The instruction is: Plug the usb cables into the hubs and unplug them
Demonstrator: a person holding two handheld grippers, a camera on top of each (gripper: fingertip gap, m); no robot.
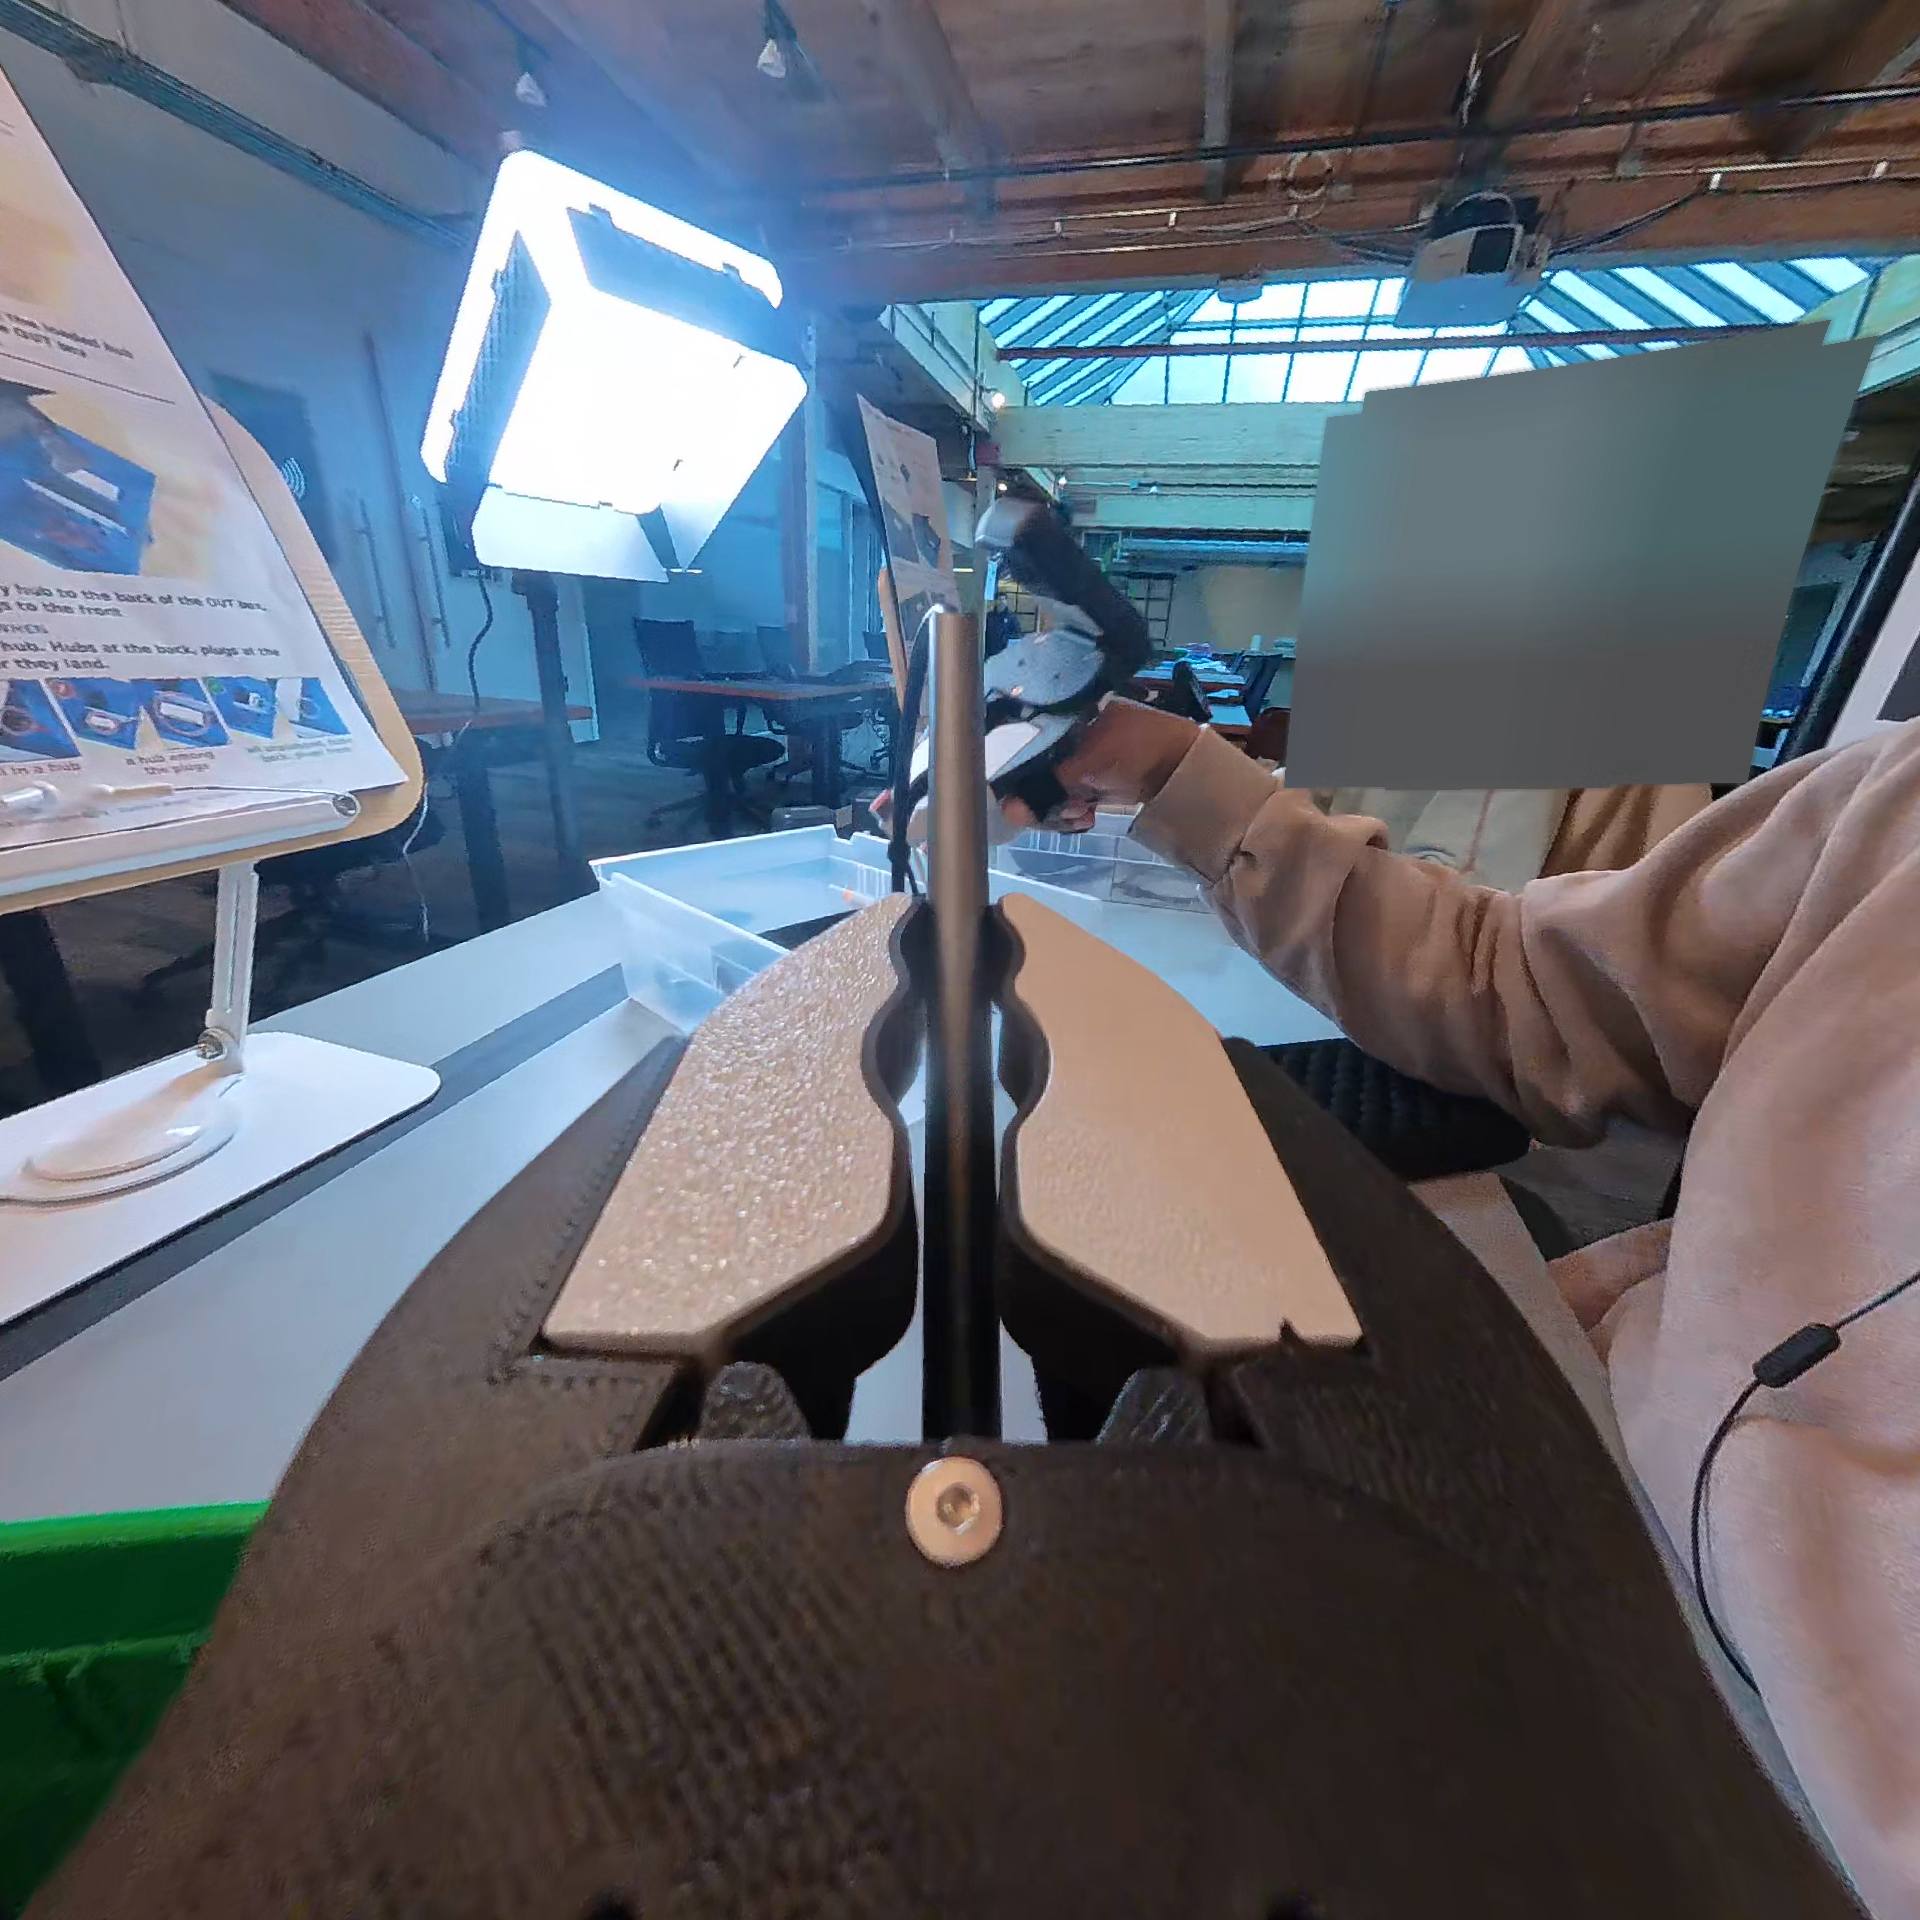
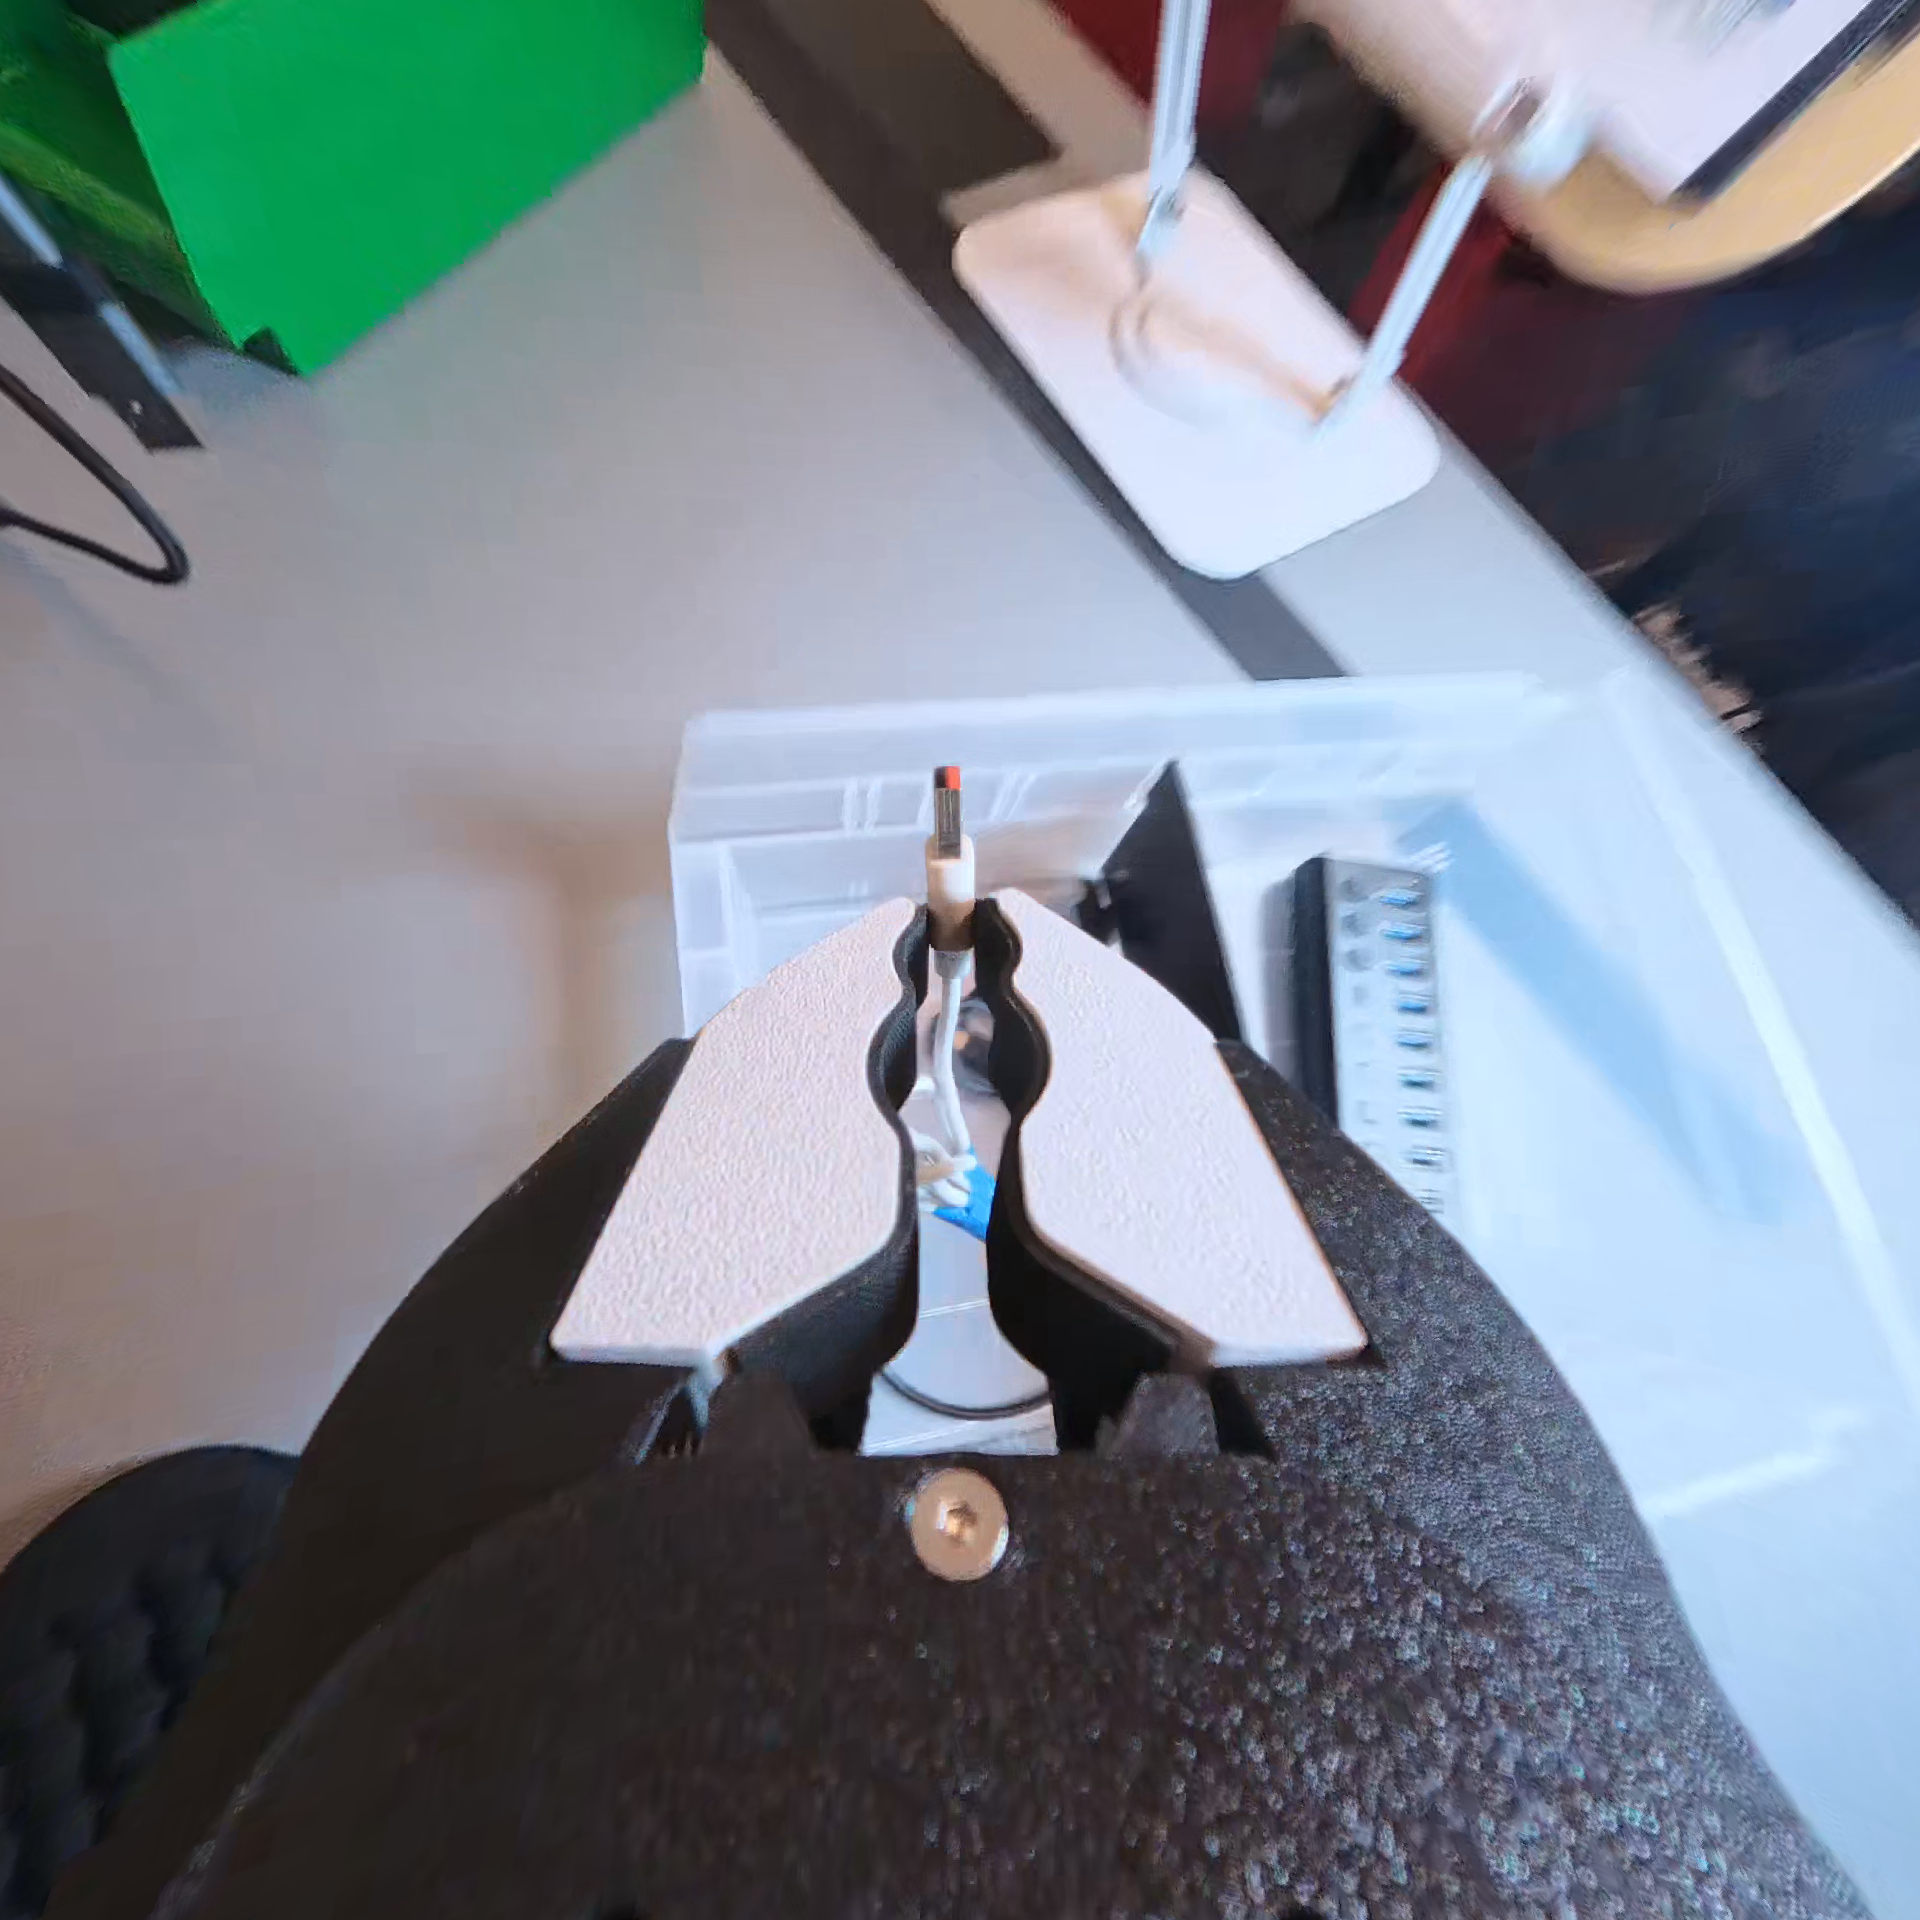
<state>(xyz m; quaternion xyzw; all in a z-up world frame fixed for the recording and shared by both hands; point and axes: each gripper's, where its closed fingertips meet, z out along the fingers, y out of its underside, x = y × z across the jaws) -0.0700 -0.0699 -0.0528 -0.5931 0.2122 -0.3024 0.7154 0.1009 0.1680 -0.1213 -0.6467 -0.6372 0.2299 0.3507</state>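
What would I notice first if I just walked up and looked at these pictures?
Probably the big bright lamp glowing up on the left in the left wrist view, above the white table. Right in the middle, the left gripper pinches a thin grey hub standing upright. In the other view, the right gripper holds a white usb plug with an orange tip over a clear box, and a green bin sits at the top left.

Bright panel light [image 1: 613, 364] under wooden ceiling beams [image 1: 1143, 94], skylight [image 1: 1299, 332] beyond, office chairs [image 1: 707, 717] at distant desks.
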